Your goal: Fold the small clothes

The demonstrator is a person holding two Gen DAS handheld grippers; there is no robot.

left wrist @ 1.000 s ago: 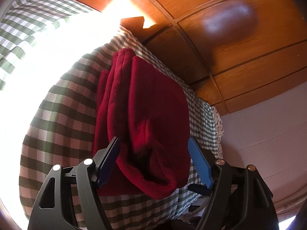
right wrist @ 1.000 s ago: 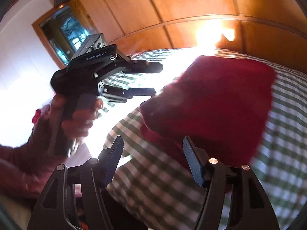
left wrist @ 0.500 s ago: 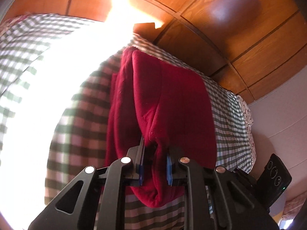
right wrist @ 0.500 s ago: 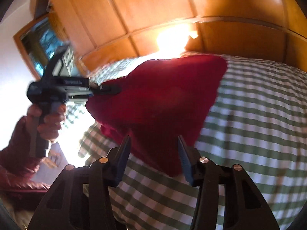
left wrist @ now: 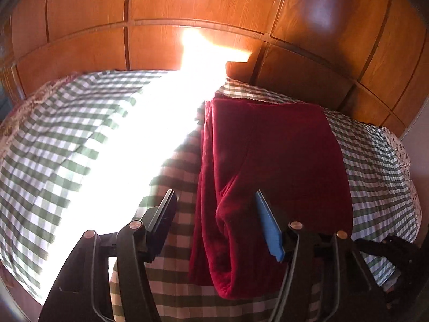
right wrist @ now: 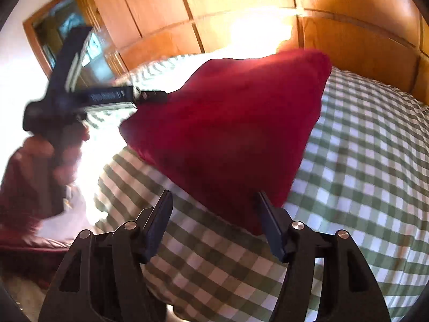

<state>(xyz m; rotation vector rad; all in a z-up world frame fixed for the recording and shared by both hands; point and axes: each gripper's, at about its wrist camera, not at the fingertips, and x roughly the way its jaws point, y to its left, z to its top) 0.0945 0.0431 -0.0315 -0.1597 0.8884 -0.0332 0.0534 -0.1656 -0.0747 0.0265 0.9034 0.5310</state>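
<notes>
Both tools are seen with their jaws apart and nothing pinched. On the left tool (left wrist: pixel 217 220), the jaws have just been opening: the near fold of the red garment (left wrist: pixel 270 161) lies in the gap, close against the blue pad on the right finger (left wrist: pixel 269 228), but no squeeze is seen. On the right tool (right wrist: pixel 214 220), the jaws have likewise just been opening, and the lower corner of the red garment (right wrist: pixel 230 134) reaches down into the gap by the right finger; whether that finger touches the cloth cannot be told. The garment is laid folded in several layers on a bed covered by a green-and-white checked sheet (left wrist: pixel 375 166), near the sheet's far edge. A bright patch of sunlight (left wrist: pixel 150 145) is cast across the sheet just beside the garment. Wooden panelling (left wrist: pixel 214 13) is seen behind the bed. In the right wrist view, the left tool (right wrist: pixel 150 95) is blurred and held in a hand (right wrist: pixel 61 155) with a dark red sleeve.
</notes>
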